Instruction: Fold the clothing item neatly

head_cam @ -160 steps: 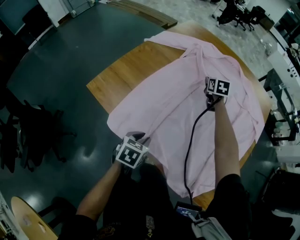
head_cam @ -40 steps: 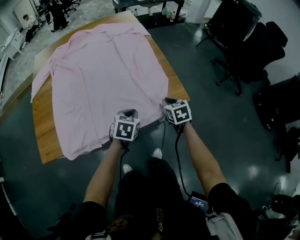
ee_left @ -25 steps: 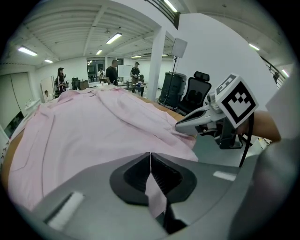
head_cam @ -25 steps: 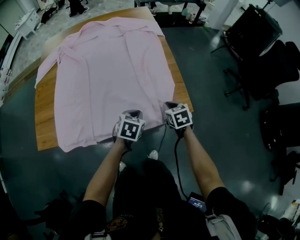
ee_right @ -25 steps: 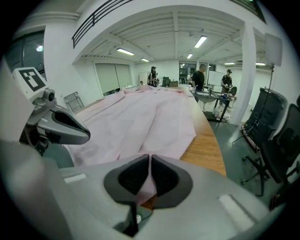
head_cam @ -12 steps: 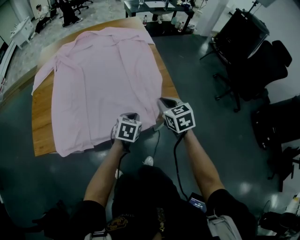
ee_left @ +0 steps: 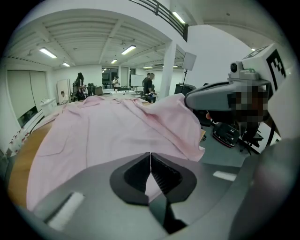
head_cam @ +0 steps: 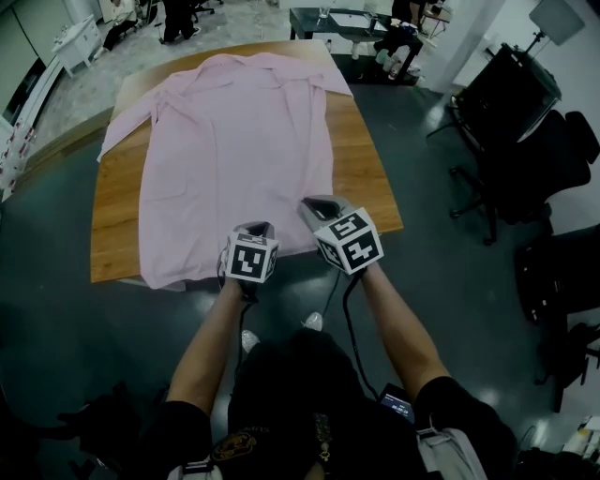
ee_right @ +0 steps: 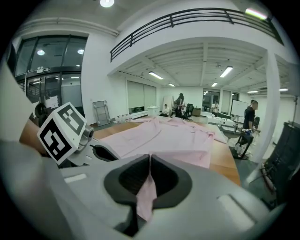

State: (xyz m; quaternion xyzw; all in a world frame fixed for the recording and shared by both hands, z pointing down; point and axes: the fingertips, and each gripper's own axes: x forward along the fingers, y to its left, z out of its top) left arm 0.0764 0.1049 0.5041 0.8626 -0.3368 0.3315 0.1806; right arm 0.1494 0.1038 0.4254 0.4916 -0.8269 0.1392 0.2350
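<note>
A pink shirt [head_cam: 234, 141] lies spread flat on a wooden table [head_cam: 367, 178], collar at the far end. Its near hem reaches the table's near edge. My left gripper [head_cam: 260, 229] is shut on the hem near its middle; pink cloth shows pinched between its pads [ee_left: 150, 161]. My right gripper [head_cam: 313, 202] is shut on the hem's right corner and holds it a little above the table. A strip of pink cloth [ee_right: 146, 194] hangs down from its closed jaws. The shirt [ee_left: 108, 136] rises in a fold toward the right gripper [ee_left: 211, 93].
Black office chairs [head_cam: 525, 141] stand on the dark floor to the right. A dark table with bottles [head_cam: 361, 23] is beyond the far end. People [ee_left: 79, 86] stand in the background. A cable [head_cam: 342, 314] runs from the right gripper back to the person.
Both grippers have moved up and forward over the table's near edge with the hem. The right one has risen more and rolled, lifting the hem's right corner.
</note>
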